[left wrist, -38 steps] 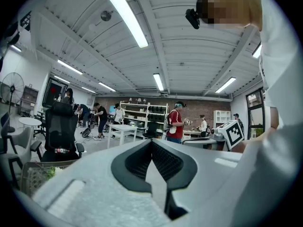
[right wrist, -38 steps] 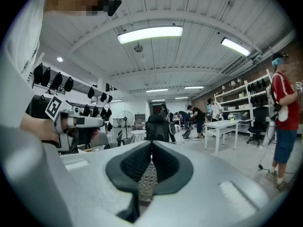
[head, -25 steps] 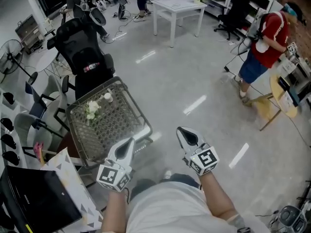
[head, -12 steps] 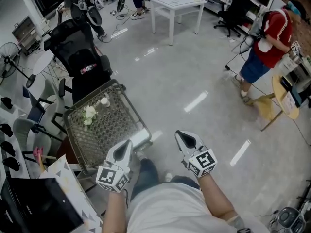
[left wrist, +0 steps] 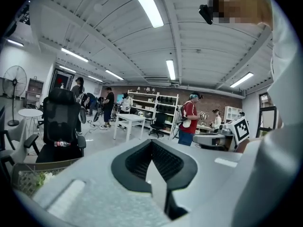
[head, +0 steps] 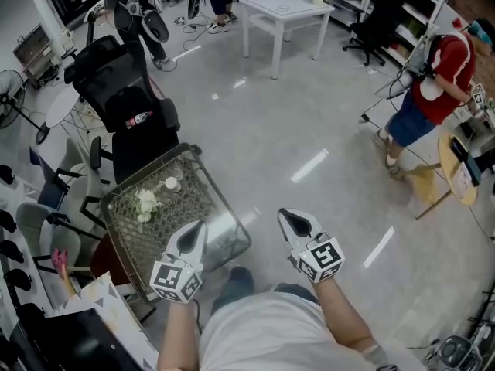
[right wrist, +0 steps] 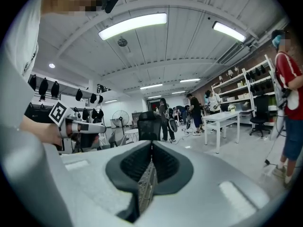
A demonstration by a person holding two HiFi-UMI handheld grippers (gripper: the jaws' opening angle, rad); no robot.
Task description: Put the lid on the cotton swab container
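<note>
A small white round container point(head: 172, 184) stands next to a bunch of white flowers point(head: 145, 203) on a grey mesh table point(head: 193, 207), in the head view's left half. I cannot make out a lid at this distance. My left gripper point(head: 193, 235) hangs over the table's near edge, shut and empty. My right gripper point(head: 294, 221) is held over the bare floor to the right of the table, also shut and empty. In the left gripper view the jaws point(left wrist: 151, 143) meet at the tip, as they do in the right gripper view point(right wrist: 151, 145).
A black office chair point(head: 128, 103) stands just behind the mesh table. Farther back is a white table point(head: 286, 10). A person in a red shirt point(head: 437, 76) stands at the right by a round wooden table point(head: 456, 161). Chairs and a fan point(head: 11, 83) line the left side.
The view has shifted forward: the mesh table and black chair sit lower and nearer in the picture. Both grippers keep the same shut pose in front of the body.
</note>
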